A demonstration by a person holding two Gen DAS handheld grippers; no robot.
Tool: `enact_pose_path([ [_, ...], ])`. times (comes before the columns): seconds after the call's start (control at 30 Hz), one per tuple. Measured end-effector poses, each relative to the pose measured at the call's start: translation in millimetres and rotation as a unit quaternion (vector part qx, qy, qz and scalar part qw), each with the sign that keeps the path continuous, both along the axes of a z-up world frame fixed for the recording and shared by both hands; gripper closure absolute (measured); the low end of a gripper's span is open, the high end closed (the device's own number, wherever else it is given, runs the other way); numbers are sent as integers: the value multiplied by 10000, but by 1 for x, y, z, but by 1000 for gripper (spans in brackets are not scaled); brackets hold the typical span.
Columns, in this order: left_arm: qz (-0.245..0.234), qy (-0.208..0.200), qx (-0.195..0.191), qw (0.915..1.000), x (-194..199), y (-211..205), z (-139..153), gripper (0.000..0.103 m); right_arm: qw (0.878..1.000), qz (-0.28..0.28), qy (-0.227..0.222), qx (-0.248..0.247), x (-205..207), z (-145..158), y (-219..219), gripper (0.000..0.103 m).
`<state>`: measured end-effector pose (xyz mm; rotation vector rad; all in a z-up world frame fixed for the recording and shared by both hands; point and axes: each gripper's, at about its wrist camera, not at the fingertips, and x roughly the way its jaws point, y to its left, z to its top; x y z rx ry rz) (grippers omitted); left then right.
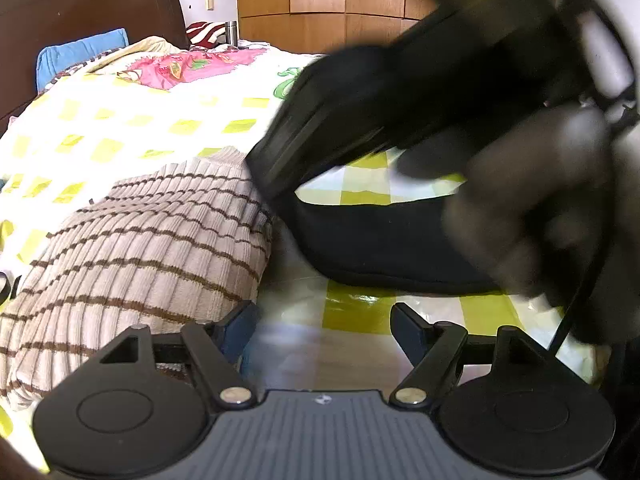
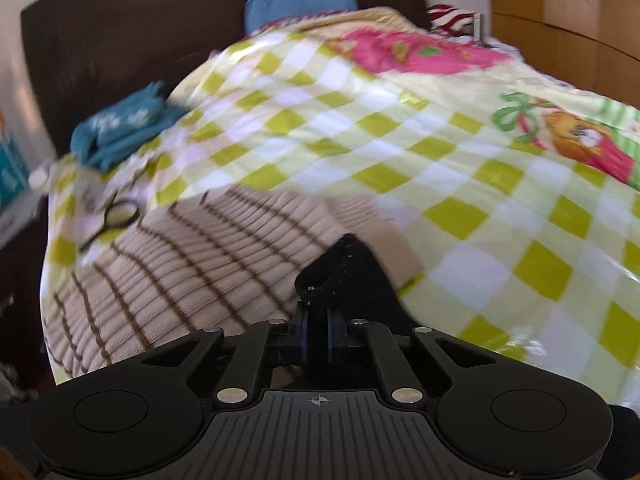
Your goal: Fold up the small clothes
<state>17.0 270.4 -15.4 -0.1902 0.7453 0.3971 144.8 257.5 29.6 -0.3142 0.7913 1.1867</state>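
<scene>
Two tongs: right tongs [image 2: 318, 334] clamped on black cloth [image 2: 348, 276], lower centre; left tongs [image 1: 326, 330] open, empty. Lift clear of striped sweater [image 2: 192, 264], fold flat on bed [image 2: 460, 184].

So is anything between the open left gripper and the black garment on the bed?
Nothing visible lies between them. The left gripper stands open over bare checked blanket, with the black garment just ahead. The right gripper is shut on the garment's far edge, beside the striped sweater.
</scene>
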Motion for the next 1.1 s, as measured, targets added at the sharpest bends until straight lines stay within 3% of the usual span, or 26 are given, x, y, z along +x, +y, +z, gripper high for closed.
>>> enact_pose_path([
  [0.13,-124,-108,53,9999,12,-8,11,17,9969,-560,170,518,29,39,-55,97],
  [0.27,-431,-309,244,9983,37,-29,29,16,9858,-1306,175,1037,61,76,-134,97],
  [0.4,-874,-468,442,9941,72,-64,46,15,9672,-2102,4,1426,89,101,-230,97],
  [0.57,-1575,-562,690,9835,121,-128,55,13,9325,-3127,-163,1798,112,111,-357,97],
  [0.7,-2084,-510,771,9737,160,-181,55,13,8950,-4003,-185,1961,123,97,-450,97],
  [0.8,-2441,-397,692,9665,183,-214,45,12,8684,-4613,60,1821,135,63,-503,97],
  [0.97,-2811,80,831,9560,212,-255,16,12,8481,-5130,674,1142,144,-13,-537,97],
  [1.1,-2904,441,1060,9500,217,-271,-2,12,8357,-5308,917,1069,141,-38,-550,97],
])
